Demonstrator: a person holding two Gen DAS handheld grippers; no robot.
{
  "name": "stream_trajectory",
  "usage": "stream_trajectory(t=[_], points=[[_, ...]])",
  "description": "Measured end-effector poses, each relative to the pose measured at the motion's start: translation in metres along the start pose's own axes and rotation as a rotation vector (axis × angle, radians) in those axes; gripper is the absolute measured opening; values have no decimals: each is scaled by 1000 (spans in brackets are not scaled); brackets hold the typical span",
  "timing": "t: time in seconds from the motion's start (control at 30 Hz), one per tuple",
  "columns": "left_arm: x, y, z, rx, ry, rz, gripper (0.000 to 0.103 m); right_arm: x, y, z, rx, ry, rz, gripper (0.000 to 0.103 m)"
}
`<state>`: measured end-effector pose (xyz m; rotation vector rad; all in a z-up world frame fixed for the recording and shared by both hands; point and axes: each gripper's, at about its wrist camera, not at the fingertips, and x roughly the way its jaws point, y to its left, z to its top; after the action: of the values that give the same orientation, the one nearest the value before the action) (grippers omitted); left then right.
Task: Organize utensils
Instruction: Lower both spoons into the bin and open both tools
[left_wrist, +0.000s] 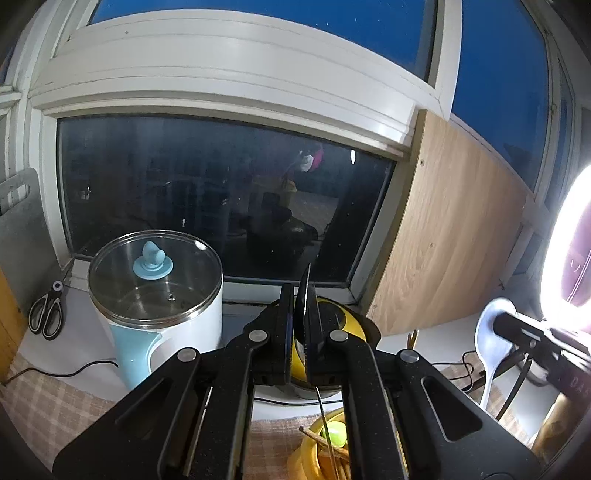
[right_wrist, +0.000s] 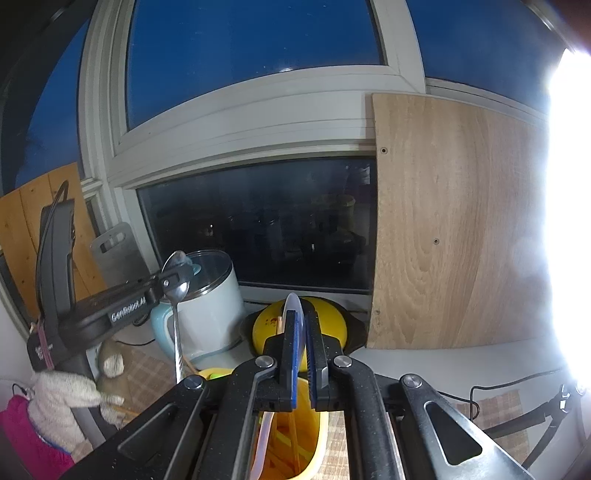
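**Two spoons clamped above the yellow holder**

Metal spoon (right_wrist: 176, 280) pinched by its bowl in left gripper (left_wrist: 305, 314), handle hanging toward the yellow holder (right_wrist: 317, 435). White spoon (left_wrist: 493, 332) clamped in right gripper (right_wrist: 300, 328), directly above the holder.

Risk, judged: handle tips could catch the rim or the chopsticks (left_wrist: 328, 445) inside and tip the holder.

Holder stands on checked cloth (left_wrist: 55, 402); white pot (left_wrist: 159, 295) and dark window (left_wrist: 221, 192) behind it.

Left gripper (left_wrist: 304, 314) clamped shut — right gripper (right_wrist: 301, 325) likewise, both angled down
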<state>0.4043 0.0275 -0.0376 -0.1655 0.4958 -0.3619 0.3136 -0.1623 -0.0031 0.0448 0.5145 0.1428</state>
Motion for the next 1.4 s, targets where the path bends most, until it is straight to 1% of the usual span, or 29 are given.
stream_trajectory(t=[0.3, 0.47, 0.77, 0.87, 1.07, 1.27, 1.4], points=[[-1, 1, -10, 19, 19, -9, 2, 13, -11, 1, 65, -6, -23, 1], [-3, 1, -14, 13, 26, -13, 2, 17, -14, -3, 64, 6, -25, 1], [-14, 1, -15, 12, 28, -28, 2, 13, -18, -22, 77, 34, 15, 1], [-19, 2, -17, -1, 32, -40, 2, 9, -16, -26, 78, 42, 44, 1], [-26, 2, -23, 0, 51, -52, 2, 3, -5, -42, 50, 78, 88, 1], [-33, 5, -29, -20, 72, -70, 2, -1, 0, -56, 64, 110, 122, 1], [-36, 4, -34, -21, 90, -79, 2, -5, 3, -61, 55, 120, 125, 1]])
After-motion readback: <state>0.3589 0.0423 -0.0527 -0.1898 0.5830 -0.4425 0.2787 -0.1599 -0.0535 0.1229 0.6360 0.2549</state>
